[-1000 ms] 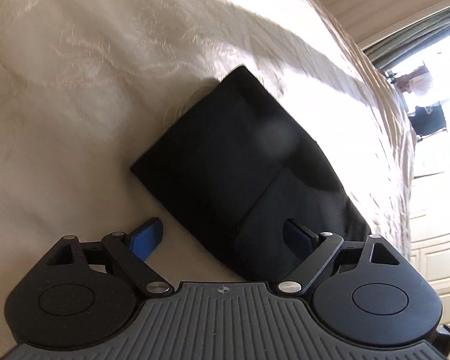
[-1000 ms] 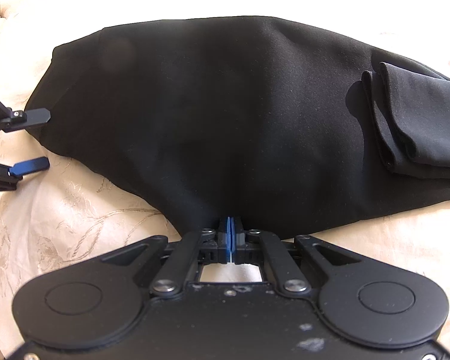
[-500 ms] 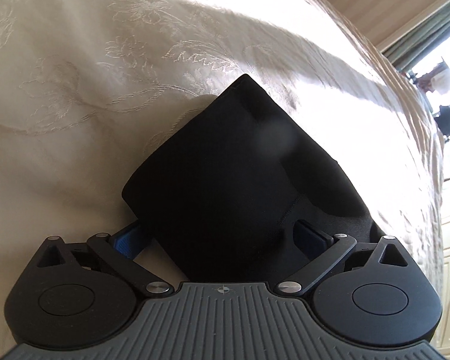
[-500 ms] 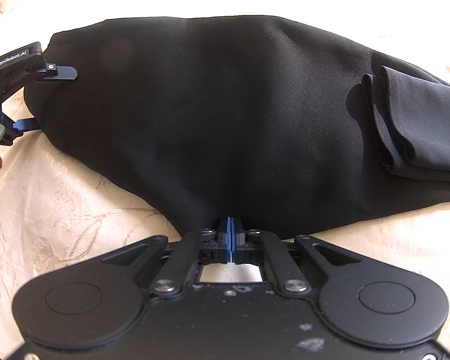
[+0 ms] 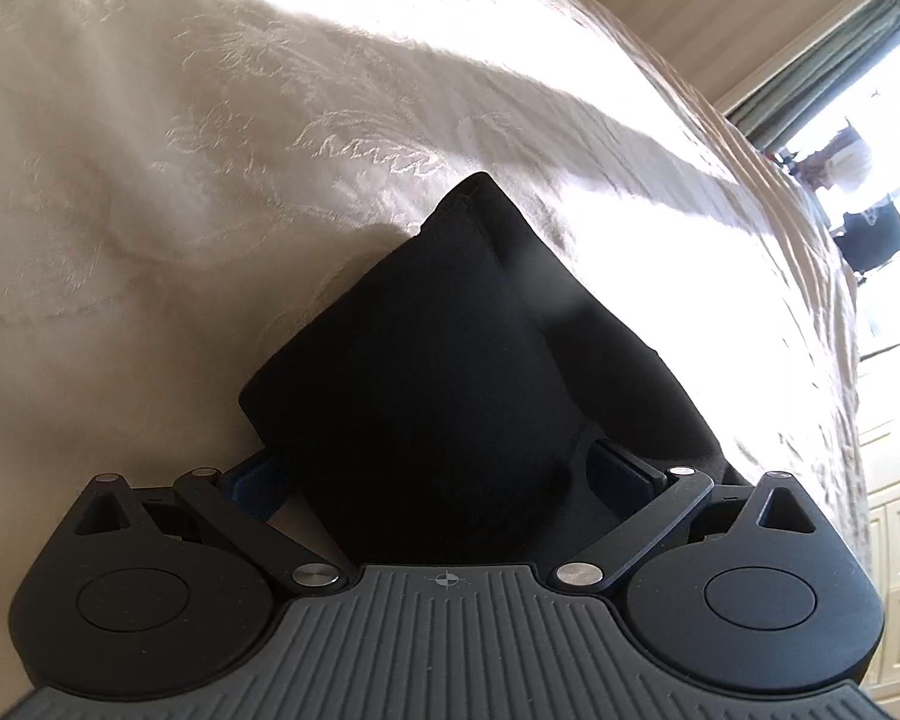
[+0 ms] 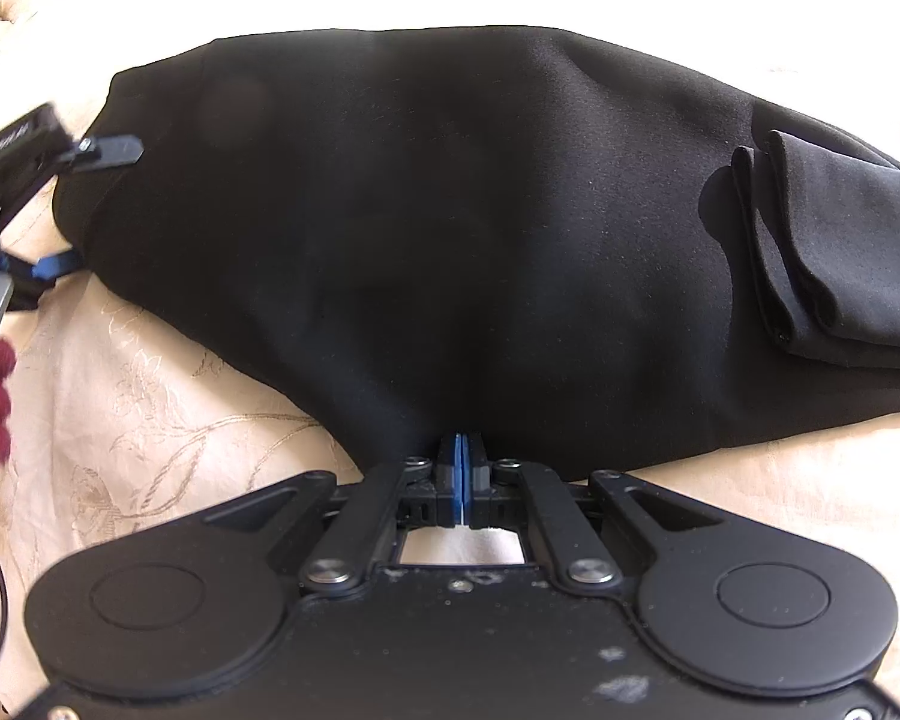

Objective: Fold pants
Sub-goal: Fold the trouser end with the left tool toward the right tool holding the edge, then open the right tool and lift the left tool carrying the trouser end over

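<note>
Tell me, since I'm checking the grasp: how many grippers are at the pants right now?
2: right gripper shut on the pants at the near edge; left gripper open around their end.

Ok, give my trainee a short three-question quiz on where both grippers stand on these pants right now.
1. True or false: the right gripper is open.
2. The left gripper has its fingers: A) shut beside the pants, B) spread around a corner of them, C) off the bed.
3. Fill in: the doubled-over leg ends lie on the pants' ____ side in the right wrist view.

Key: 1 false, shut on the pants' near edge; 2 B; 3 right.
</note>
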`<state>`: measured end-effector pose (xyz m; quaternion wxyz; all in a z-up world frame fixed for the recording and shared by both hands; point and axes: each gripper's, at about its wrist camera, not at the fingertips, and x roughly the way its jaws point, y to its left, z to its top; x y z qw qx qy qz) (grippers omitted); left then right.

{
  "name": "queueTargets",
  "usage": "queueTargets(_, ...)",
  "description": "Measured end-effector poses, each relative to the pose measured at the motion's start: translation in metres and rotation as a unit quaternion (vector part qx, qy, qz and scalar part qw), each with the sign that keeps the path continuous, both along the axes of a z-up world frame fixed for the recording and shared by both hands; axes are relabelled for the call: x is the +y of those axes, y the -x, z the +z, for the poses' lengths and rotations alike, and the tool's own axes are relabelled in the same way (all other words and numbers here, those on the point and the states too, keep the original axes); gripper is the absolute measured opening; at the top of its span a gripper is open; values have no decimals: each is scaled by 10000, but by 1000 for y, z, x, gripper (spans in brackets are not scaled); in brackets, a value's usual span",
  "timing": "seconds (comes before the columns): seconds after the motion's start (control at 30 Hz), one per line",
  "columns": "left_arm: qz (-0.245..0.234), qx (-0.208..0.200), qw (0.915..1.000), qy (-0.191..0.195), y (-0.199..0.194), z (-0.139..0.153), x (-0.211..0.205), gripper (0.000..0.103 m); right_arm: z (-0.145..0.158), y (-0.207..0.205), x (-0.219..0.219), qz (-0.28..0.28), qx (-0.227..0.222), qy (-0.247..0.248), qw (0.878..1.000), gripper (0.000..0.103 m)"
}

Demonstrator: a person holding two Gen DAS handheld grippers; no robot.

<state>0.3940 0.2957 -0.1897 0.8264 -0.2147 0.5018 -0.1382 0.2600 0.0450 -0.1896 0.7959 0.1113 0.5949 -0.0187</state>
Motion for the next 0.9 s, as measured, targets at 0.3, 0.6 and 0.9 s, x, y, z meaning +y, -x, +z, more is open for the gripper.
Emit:
queueTargets(0.3,-326,448,9941,-936,-16,0,-43,103,-1,-1,3,-36,12,8,10000,3)
queueTargets(0.6,106,521,9961,-700,-11,33,-39,41,-2,-1,1,-34,-11,-13,10000,3)
queueTargets(0.9,146,-197,9948,-990,21,116,-76,33,13,7,-6,-57,-317,-145,9994,5)
